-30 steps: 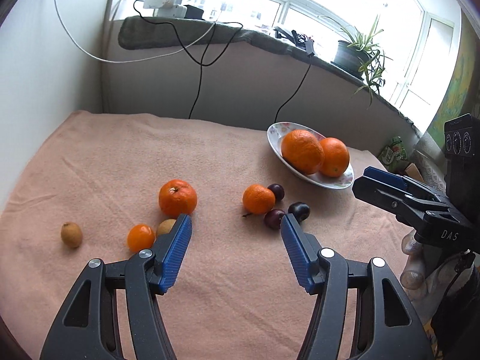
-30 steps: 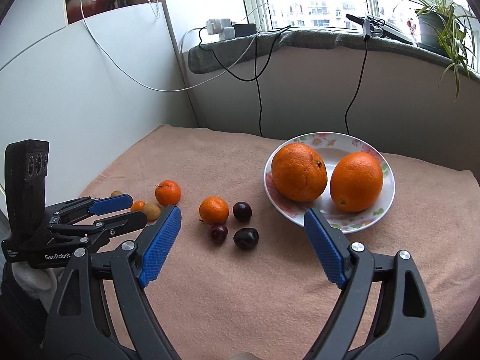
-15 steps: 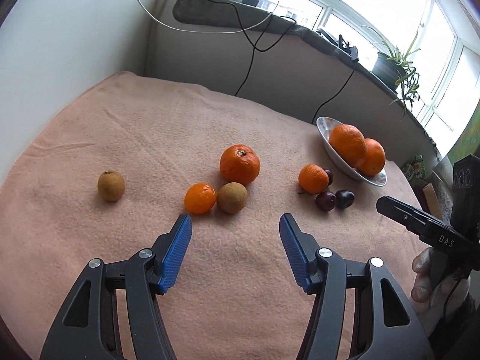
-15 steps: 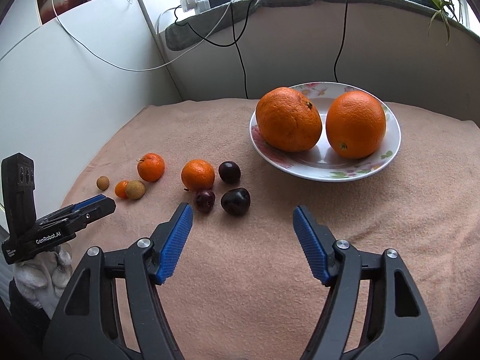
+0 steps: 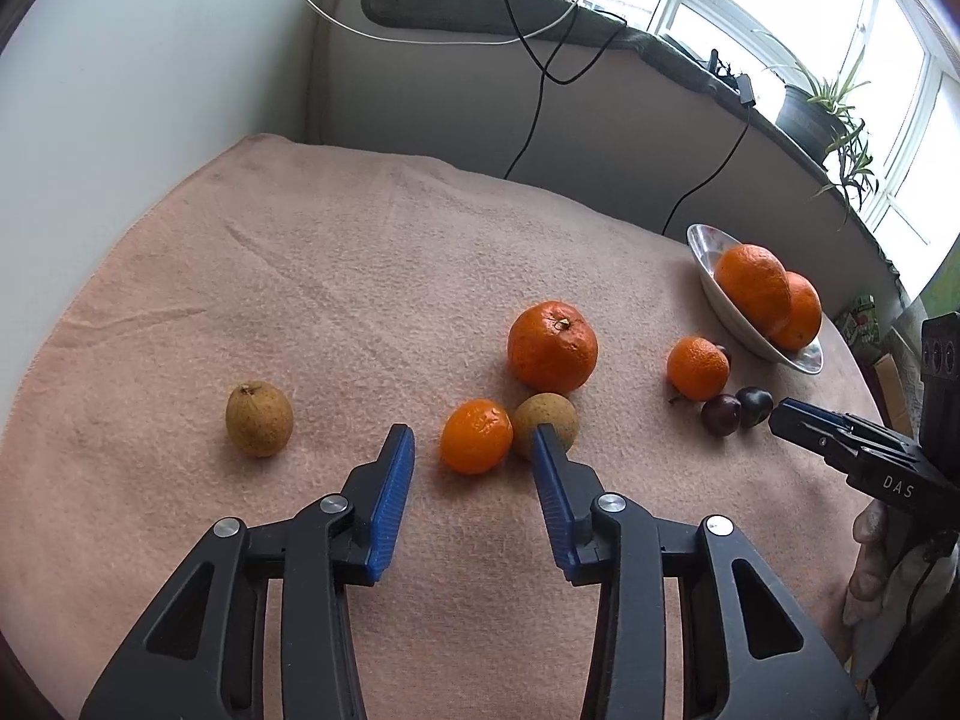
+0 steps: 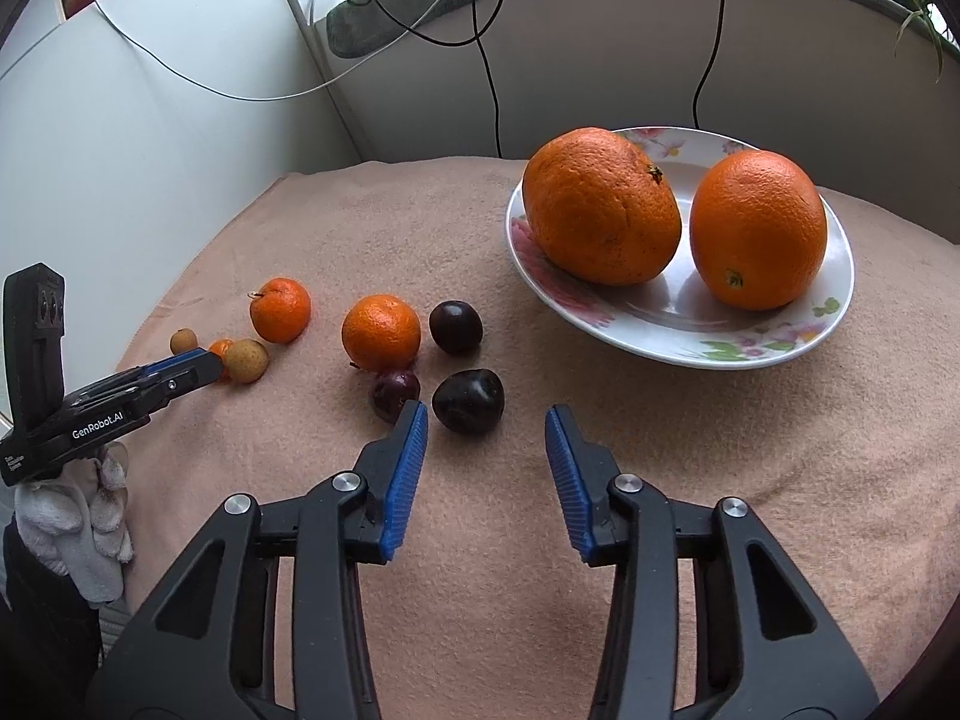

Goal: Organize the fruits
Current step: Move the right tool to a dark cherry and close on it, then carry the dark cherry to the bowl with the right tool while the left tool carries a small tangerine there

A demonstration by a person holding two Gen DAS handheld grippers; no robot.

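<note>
My left gripper (image 5: 473,444) is open and empty, its jaws just short of a small orange mandarin (image 5: 477,435) that touches a brown round fruit (image 5: 545,423). A larger mandarin (image 5: 552,346) lies behind them, another brown fruit (image 5: 259,419) to the left. My right gripper (image 6: 486,423) is open and empty, its jaws just before a dark plum (image 6: 468,401). Two more dark plums (image 6: 456,326) (image 6: 394,391) and a mandarin (image 6: 381,332) lie beside it. A flowered plate (image 6: 648,330) holds two big oranges (image 6: 602,205) (image 6: 758,228).
A pink cloth (image 5: 336,276) covers the table. A white wall (image 5: 138,60) stands at the left and a low wall with hanging cables (image 6: 600,60) at the back. The plate also shows at the right in the left wrist view (image 5: 708,294).
Both grippers have moved forward and down toward the fruit. The left one swung left to the small mandarin; the right one closed in on the plums. Both jaws have narrowed a little.
</note>
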